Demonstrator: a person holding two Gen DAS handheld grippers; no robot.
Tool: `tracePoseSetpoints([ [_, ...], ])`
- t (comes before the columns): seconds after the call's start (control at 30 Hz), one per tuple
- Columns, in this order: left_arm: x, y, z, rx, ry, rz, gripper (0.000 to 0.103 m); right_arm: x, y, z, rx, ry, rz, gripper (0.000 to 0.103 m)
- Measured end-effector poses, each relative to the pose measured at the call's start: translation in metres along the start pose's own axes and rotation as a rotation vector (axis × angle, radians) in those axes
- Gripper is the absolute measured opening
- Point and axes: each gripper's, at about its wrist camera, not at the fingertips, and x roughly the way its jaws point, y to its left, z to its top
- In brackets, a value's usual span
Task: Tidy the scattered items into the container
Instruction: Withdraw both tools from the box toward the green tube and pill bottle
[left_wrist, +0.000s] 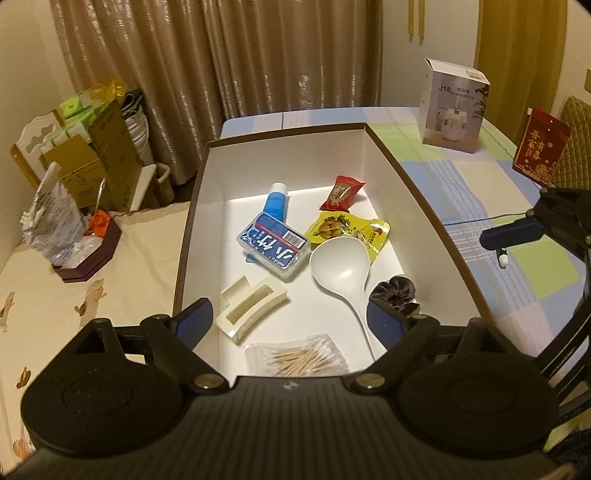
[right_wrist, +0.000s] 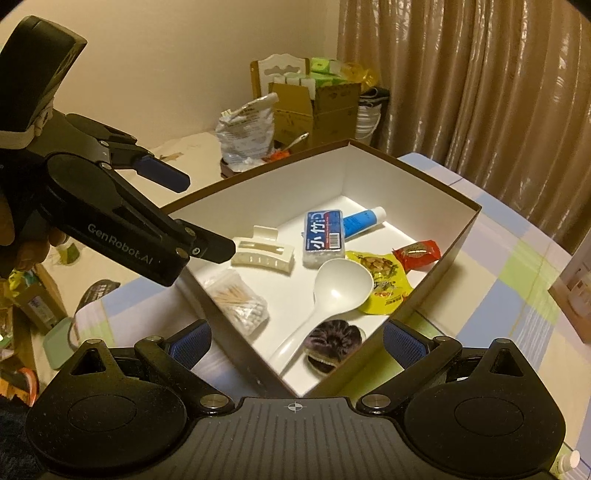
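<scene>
The box (left_wrist: 192, 206) was parked on the checked tablecloth (left_wrist: 517, 266), with the ladle (left_wrist: 341, 266), hair claw (left_wrist: 251, 308), cotton swabs (left_wrist: 295, 356) and scrunchie (left_wrist: 393, 293) already inside. Left gripper (left_wrist: 291, 319) and right gripper (right_wrist: 295, 341) were held wide open over it, nothing gripped.

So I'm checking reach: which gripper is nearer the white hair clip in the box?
Left. The left gripper hovers right over the hair clip; the right gripper sits back at the box corner, beyond the ladle.
</scene>
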Motion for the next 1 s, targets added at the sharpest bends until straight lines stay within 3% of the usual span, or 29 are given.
tracePoseSetpoints([
  [0.6, -0.046, -0.041, -0.033, -0.087, 0.01, 0.105, 0.089, -0.04, -0.001, -0.036, -0.05, -0.011, 0.089, 0.103],
  [1.0, -0.066, -0.07, -0.056, -0.125, 0.03, 0.136, 0.089, -0.063, -0.005, -0.063, -0.046, -0.002, 0.116, 0.103],
])
